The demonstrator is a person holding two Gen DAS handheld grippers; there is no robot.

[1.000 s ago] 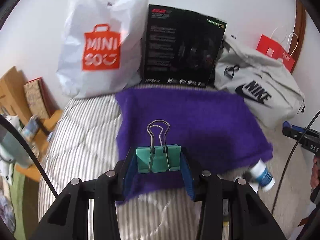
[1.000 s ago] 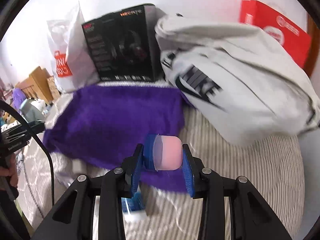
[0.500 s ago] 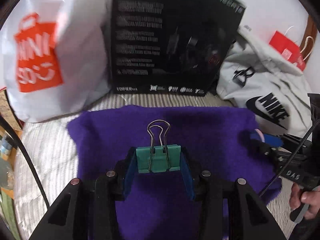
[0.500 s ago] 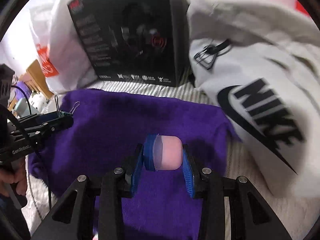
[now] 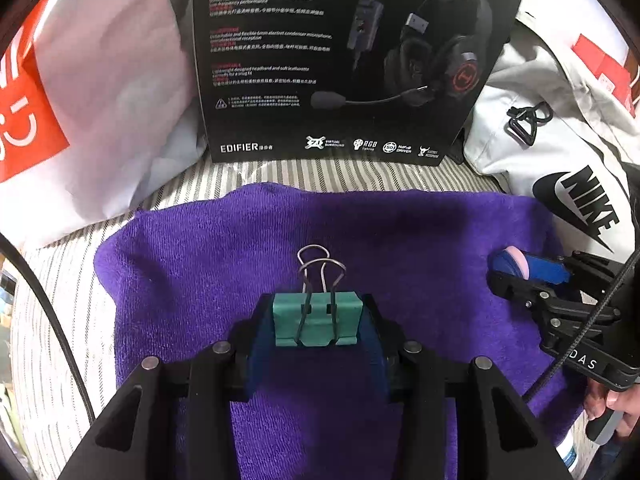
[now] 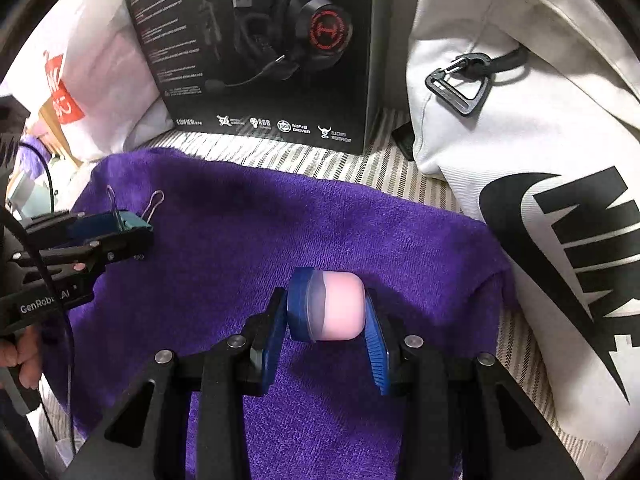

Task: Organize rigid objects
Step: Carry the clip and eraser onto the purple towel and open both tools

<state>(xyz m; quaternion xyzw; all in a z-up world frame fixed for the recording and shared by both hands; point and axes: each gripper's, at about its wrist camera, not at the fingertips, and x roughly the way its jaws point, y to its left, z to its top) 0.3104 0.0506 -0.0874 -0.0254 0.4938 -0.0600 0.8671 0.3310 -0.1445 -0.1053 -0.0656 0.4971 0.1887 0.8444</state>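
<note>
Two bags (image 5: 568, 152) flanking headset box (image 5: 344, 60)

The towel (image 5: 248, 248) lies on the bed (image 5: 60, 304) — behind it stands the headset box (image 5: 344, 60), a plastic bag (image 5: 100, 92) to its left, a cloth bag (image 6: 540, 152) to its right.

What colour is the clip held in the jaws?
Teal green binder clip with silver wire handles, clearest in the left wrist view.
</note>
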